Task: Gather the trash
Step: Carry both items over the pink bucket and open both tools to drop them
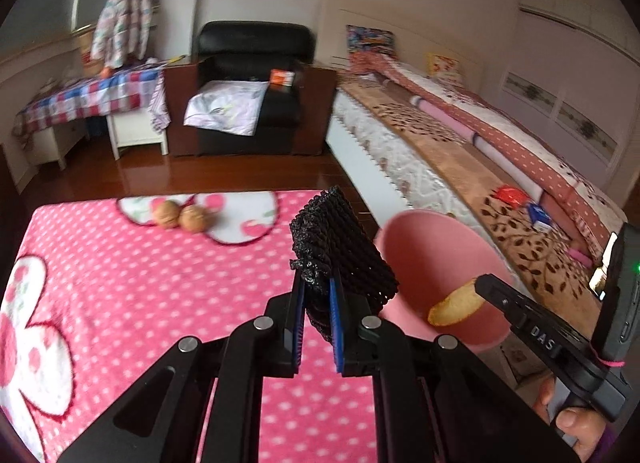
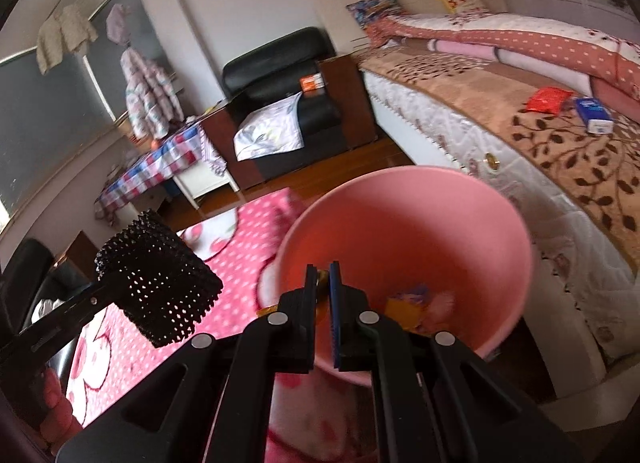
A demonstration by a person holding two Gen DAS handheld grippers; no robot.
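From your left wrist, your left gripper (image 1: 318,295) clamps the black foam net (image 1: 340,251), its long axis running up and away; the pink bin (image 1: 436,263) lies to its right

From your right wrist, your right gripper (image 2: 322,283) pinches a yellowish scrap (image 2: 321,273) over the bin's mouth, the net well left

Two walnuts (image 1: 182,216) on pink blanket (image 1: 140,283)

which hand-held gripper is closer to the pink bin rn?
Right. The right hand-held gripper is over the pink bin, pinching a yellowish scrap. The left hand-held gripper holds black foam netting beside it.
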